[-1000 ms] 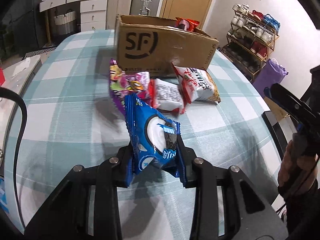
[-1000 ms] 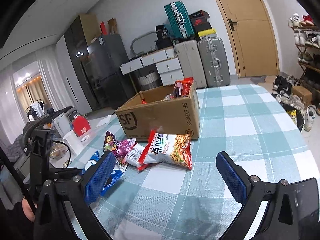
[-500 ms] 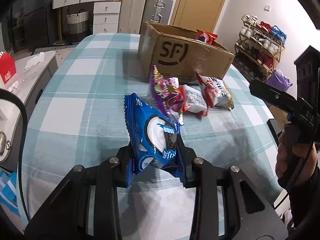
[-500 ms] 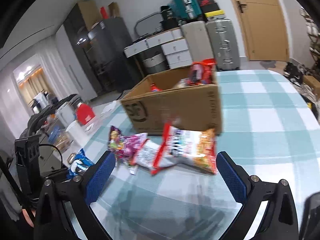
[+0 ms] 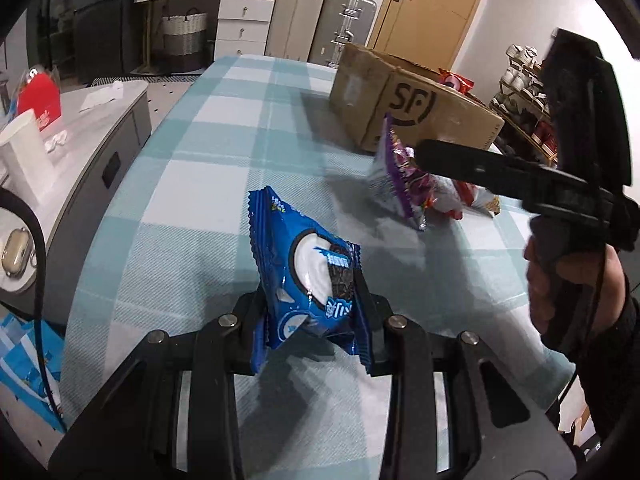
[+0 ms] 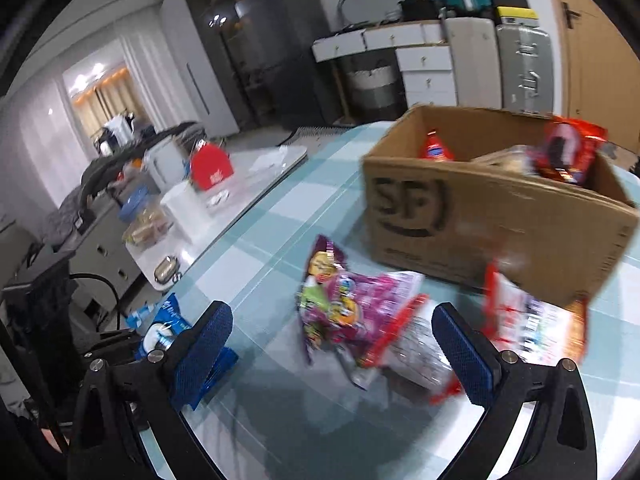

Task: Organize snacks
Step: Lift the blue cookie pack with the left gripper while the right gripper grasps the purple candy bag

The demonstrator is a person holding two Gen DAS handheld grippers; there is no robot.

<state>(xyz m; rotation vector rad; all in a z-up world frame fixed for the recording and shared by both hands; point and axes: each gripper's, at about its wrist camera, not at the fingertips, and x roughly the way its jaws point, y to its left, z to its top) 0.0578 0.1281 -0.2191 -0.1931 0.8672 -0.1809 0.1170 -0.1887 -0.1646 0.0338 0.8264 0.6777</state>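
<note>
Between left claw (image 5: 310, 320) pads: blue cookie packet (image 5: 306, 276), clenched, held upright above checked surface (image 5: 224, 152). Right claw (image 6: 332, 344) released, empty, purple packet (image 6: 344, 304) just ahead. Step: carrying. Next: reach cardboard box (image 6: 480, 224) beyond, drop inside.

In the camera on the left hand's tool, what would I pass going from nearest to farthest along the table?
Left gripper clamping the blue snack packet → purple snack bag → cardboard box.
</note>
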